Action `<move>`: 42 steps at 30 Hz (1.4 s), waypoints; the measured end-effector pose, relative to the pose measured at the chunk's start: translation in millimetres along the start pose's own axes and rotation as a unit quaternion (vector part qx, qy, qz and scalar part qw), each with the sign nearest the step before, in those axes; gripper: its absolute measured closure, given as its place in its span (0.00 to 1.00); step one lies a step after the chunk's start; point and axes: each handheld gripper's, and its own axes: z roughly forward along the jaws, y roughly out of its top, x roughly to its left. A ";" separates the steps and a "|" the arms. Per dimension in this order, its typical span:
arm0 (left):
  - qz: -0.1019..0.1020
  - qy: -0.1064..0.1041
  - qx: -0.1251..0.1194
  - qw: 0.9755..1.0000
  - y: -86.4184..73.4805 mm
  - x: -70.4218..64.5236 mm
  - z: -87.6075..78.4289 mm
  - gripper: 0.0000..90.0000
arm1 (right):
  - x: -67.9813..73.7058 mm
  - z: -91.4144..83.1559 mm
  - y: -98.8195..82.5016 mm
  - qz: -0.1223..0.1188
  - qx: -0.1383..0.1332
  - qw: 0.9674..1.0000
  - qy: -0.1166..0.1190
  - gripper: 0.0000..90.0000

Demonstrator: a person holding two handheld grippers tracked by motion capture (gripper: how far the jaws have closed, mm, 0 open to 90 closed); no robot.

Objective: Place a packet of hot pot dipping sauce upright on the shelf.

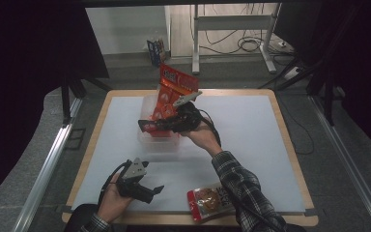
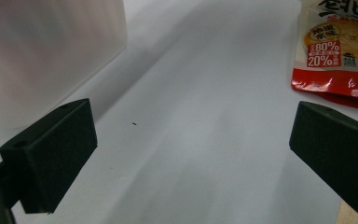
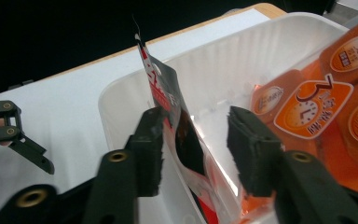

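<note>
Roughly midway: found orange pouch (image 1: 174, 87) standing in tub (image 1: 147, 104), top leaning out. Right gripper (image 1: 147, 126) jaws stood apart around what looked like its edge, not pinching. Left gripper (image 1: 153, 193) gaped, idle. Second pouch (image 1: 207, 203) remained at near edge, unloaded.

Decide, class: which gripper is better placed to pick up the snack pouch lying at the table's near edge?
Left. The left gripper hovers open beside the snack pouch; the right gripper is over the clear bin.

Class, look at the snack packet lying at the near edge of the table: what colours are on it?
The snack packet is red with a cream-yellow panel, clearest in the left gripper view.
</note>
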 end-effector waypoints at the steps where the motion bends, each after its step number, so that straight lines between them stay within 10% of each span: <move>1: 0.000 0.000 0.001 1.000 0.0 -0.2 0.2 0.01 | 0.4 -0.7 -0.1 0.000 0.002 1.000 -0.003 0.56; 16: 0.008 -0.003 0.007 1.000 0.3 -2.5 2.5 0.01 | 8.4 -18.7 -0.6 0.007 0.010 0.999 -0.047 0.21; 42: 0.014 -0.006 0.010 1.000 0.8 -4.9 4.7 0.01 | 37.8 -49.8 -41.0 0.010 0.026 0.997 -0.075 0.06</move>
